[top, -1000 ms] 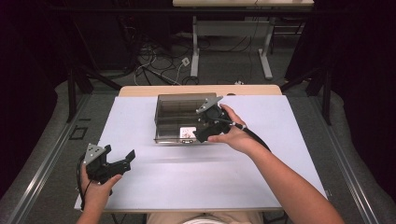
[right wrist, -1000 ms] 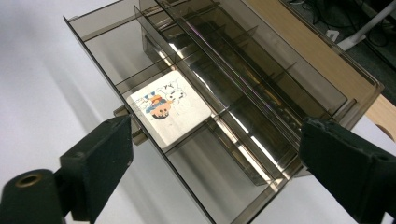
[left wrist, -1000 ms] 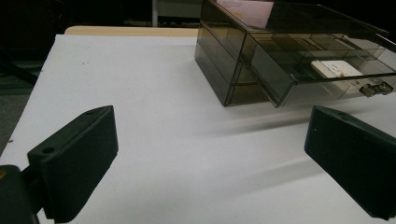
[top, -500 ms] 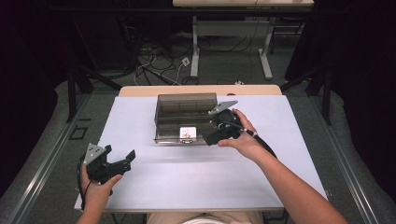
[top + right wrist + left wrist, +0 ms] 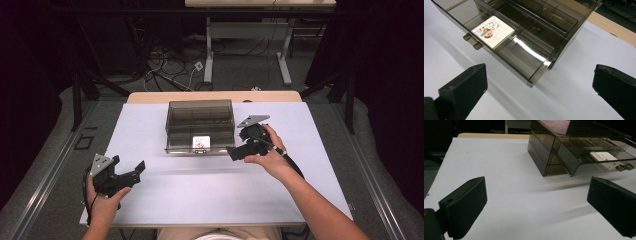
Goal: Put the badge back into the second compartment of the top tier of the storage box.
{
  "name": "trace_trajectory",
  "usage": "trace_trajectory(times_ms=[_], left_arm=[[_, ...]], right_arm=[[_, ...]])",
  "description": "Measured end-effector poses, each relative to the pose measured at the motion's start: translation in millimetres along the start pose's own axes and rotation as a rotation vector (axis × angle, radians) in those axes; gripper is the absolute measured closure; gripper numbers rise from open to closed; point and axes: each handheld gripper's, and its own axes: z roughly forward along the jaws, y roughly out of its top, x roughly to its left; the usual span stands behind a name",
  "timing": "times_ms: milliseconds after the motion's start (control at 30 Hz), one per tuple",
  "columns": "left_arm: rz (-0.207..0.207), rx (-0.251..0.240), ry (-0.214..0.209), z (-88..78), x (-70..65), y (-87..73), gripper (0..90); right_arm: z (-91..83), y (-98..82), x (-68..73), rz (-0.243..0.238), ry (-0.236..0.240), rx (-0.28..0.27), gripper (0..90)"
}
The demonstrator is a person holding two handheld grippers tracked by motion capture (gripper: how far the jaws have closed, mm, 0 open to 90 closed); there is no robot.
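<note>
Right gripper back, drawer beyond fingers.

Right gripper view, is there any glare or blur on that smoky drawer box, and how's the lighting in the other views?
Right gripper view: a bright glare streak lies on the open drawer, the white card sharp. Left gripper view: the drawer box is crisp, with soft shadows on the white table. High view: the table is lit, the surroundings dark.

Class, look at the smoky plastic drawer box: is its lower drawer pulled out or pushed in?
Pulled out: the drawer juts past the box, exposing a white card inside.
</note>
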Motion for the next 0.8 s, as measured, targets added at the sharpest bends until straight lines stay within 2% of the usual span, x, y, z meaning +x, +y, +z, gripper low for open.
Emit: trace_trajectory(times_ms=[100, 267, 367, 533, 667, 800], left_arm=[[-0.001, -0.001, -0.001, 0.0, -0.1, 0.0, 2.8], [-0.001, -0.001, -0.001, -0.1, -0.1, 0.0, 2.8], [-0.003, -0.002, -0.002, -0.1, -0.3, 0.0, 2.8], [-0.003, -0.003, -0.001, -0.3, -0.4, 0.0, 2.8], [-0.003, -0.005, -0.001, -0.3, -0.6, -0.1, 2.8], [-0.002, -0.004, -0.001, -0.2, -0.4, 0.0, 2.8]], right_arm=[[-2.0, -5.1, -2.3, 0.017, -0.018, 0.004, 0.0], [-3.2, -15.5, -8.4, 0.066, -0.018, -0.007, 0.0], [-4.4, -23.0, -11.5, 0.080, -0.027, -0.006, 0.0], [-6.8, -38.0, -18.0, 0.135, -0.035, -0.027, 0.0], [-9.5, -51.1, -24.9, 0.160, -0.065, -0.039, 0.0], [-11.4, -65.5, -32.3, 0.190, -0.075, -0.053, 0.0]])
